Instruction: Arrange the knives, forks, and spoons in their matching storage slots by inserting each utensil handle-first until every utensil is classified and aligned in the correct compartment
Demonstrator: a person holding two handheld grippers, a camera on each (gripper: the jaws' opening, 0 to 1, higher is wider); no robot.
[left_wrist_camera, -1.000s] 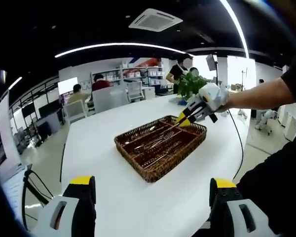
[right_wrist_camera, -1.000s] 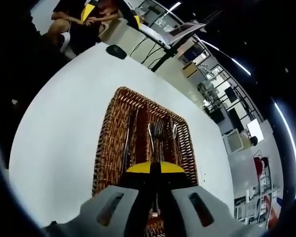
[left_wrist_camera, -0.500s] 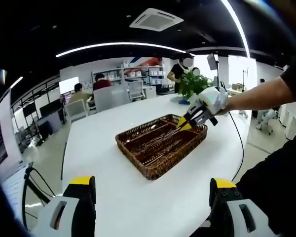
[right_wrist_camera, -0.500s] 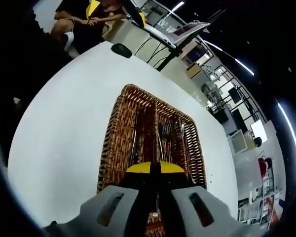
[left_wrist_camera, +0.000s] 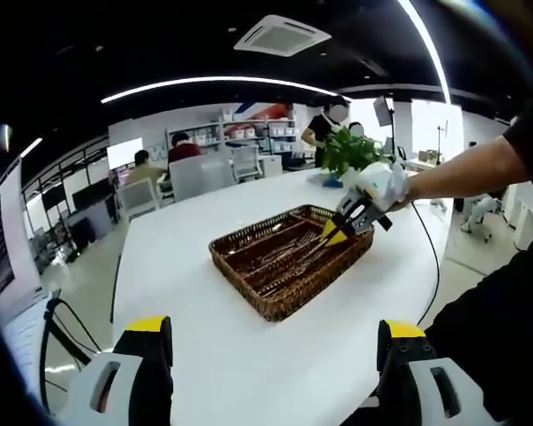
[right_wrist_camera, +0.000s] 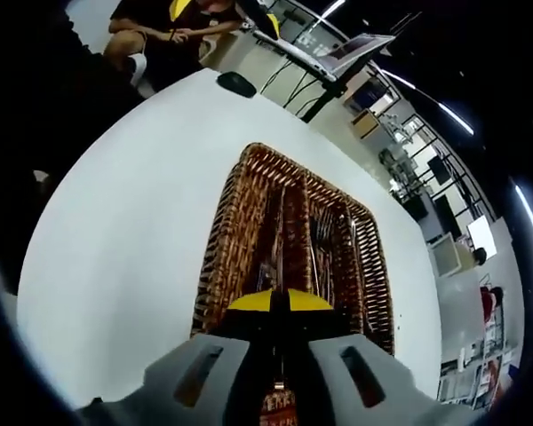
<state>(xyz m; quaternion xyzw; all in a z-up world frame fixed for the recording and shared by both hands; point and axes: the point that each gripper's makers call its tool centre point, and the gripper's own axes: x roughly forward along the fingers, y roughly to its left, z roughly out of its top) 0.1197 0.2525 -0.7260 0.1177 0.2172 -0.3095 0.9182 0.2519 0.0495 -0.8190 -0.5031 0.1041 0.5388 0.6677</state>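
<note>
A brown wicker basket (left_wrist_camera: pixel 268 308) with lengthwise compartments lies on the white table (left_wrist_camera: pixel 186 266). Several metal utensils (left_wrist_camera: pixel 280 251) lie inside it. My right gripper (left_wrist_camera: pixel 337 234) is low over the basket's right end, shut on a thin metal utensil (left_wrist_camera: pixel 314 252) that slants down into the basket; I cannot tell which kind it is. In the right gripper view the shut gripper (right_wrist_camera: pixel 280 302) points along the basket (right_wrist_camera: pixel 215 257), with forks (right_wrist_camera: pixel 325 232) in a right-hand compartment. My left gripper (left_wrist_camera: pixel 275 346) is open, held back near the table's edge with nothing between its jaws.
A potted plant (left_wrist_camera: pixel 348 151) stands behind the basket and a cable (left_wrist_camera: pixel 432 257) runs off the table's right side. A dark mouse (right_wrist_camera: pixel 242 84) and a laptop (right_wrist_camera: pixel 357 49) lie at the far end, by a seated person (right_wrist_camera: pixel 173 27). Chairs and people fill the background.
My right gripper has sunk lower and moved a little across the basket with the utensil. The left gripper has stayed open and still.
</note>
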